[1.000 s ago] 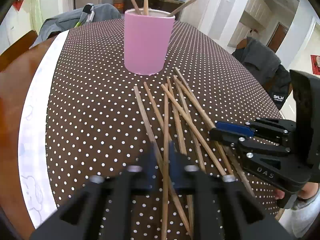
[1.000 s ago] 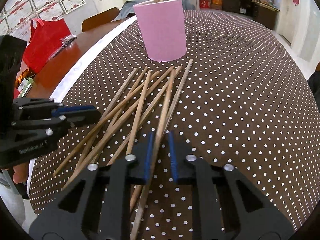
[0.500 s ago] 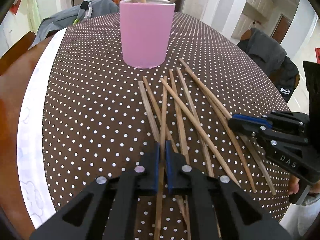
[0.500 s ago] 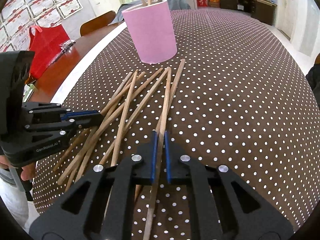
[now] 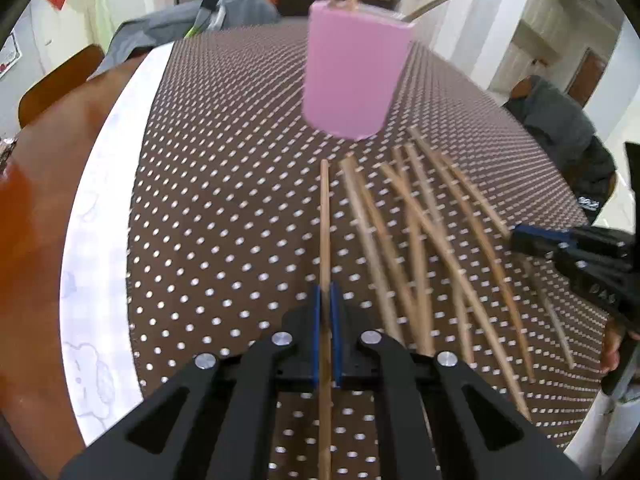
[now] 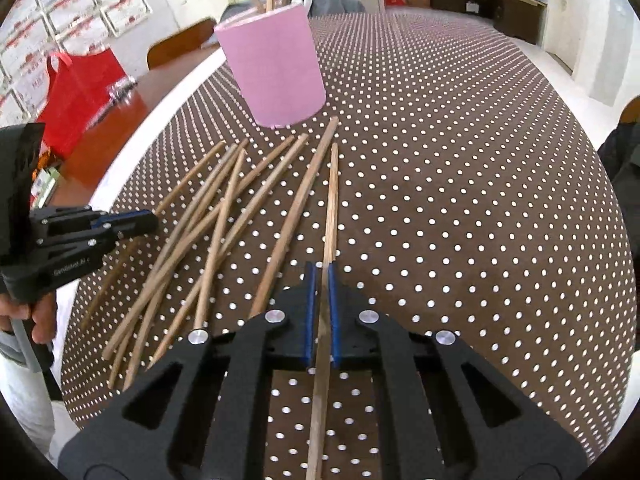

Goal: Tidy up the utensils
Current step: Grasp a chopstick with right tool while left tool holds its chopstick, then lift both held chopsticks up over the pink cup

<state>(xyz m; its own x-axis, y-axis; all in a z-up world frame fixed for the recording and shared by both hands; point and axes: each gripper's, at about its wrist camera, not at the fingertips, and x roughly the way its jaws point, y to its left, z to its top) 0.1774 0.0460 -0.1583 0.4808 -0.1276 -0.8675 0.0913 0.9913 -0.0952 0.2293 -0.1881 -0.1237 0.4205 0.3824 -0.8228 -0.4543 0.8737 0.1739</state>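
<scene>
A pink cup [image 5: 354, 76] [image 6: 274, 70] stands on the dotted brown tablecloth and holds a few wooden chopsticks. Several more chopsticks [image 5: 424, 240] [image 6: 224, 216] lie fanned out on the cloth in front of it. My left gripper [image 5: 327, 292] is shut on one chopstick [image 5: 325, 216], lifted clear of the pile and pointing toward the cup. My right gripper [image 6: 321, 272] is shut on another chopstick [image 6: 331, 200], its tip near the cup's base. Each gripper shows in the other's view, the right gripper [image 5: 576, 248] and the left gripper [image 6: 92, 224].
The tablecloth [image 6: 460, 160] has a white border [image 5: 100, 216] over a wooden table [image 5: 32, 216]. A red bag [image 6: 76, 88] lies at the far left. Chairs with grey clothing [image 5: 560, 128] stand around the table.
Both grippers have closed on a chopstick each. The left one has lifted its chopstick and swung left, away from the pile; the right one has raised its chopstick slightly.
</scene>
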